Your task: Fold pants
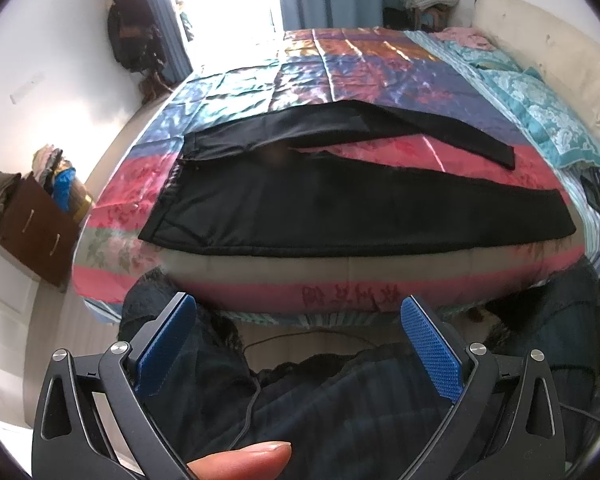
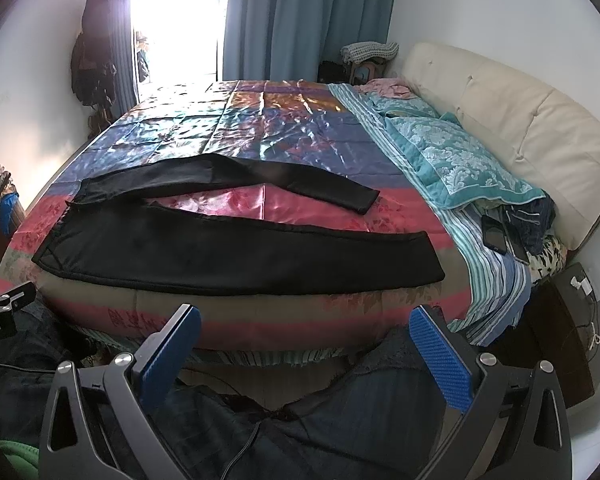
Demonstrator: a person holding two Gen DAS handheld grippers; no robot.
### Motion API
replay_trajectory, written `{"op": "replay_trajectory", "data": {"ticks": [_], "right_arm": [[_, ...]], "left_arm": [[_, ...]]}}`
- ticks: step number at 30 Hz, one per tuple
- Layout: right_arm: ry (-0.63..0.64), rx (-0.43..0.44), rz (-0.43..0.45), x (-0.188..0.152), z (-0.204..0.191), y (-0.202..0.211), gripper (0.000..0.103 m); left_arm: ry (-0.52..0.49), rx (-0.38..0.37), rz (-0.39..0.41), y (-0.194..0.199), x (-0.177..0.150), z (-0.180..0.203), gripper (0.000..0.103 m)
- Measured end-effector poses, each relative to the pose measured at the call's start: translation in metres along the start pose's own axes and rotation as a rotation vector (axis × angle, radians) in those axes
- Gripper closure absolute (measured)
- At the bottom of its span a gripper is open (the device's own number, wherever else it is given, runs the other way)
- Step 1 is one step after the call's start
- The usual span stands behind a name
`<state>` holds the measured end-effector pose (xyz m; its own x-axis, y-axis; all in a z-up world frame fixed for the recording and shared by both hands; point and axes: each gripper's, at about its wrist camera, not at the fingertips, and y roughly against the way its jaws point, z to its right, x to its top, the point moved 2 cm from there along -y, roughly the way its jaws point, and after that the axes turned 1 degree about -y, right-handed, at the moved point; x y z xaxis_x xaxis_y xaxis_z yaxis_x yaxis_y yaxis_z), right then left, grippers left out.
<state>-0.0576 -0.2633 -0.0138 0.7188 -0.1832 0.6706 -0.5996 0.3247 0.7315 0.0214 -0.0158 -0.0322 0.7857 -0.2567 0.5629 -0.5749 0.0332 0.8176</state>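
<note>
Right wrist view: black fabric pants (image 2: 236, 252) lie ahead of both released tongs (image 2: 304, 352); slippery satin quilt (image 2: 204, 128) risks bunching.

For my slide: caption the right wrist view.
Open right gripper faces black pants spread unfolded on a bed.

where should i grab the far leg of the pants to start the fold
Grip the far leg's cuff, coming from the right. It is a free, flat end angled away from the near leg, so it can swing over; both tongs are open.
</note>
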Motion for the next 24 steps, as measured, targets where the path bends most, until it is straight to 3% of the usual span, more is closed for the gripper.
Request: {"op": "replay_trajectory", "data": {"ticks": [24], "right_arm": [[0.02, 0.014, -0.021, 0.0, -0.0065, -0.0089, 0.0]], "left_arm": [[0.017, -0.007, -0.035, -0.0088, -0.0032, -0.0048, 0.001]]}}
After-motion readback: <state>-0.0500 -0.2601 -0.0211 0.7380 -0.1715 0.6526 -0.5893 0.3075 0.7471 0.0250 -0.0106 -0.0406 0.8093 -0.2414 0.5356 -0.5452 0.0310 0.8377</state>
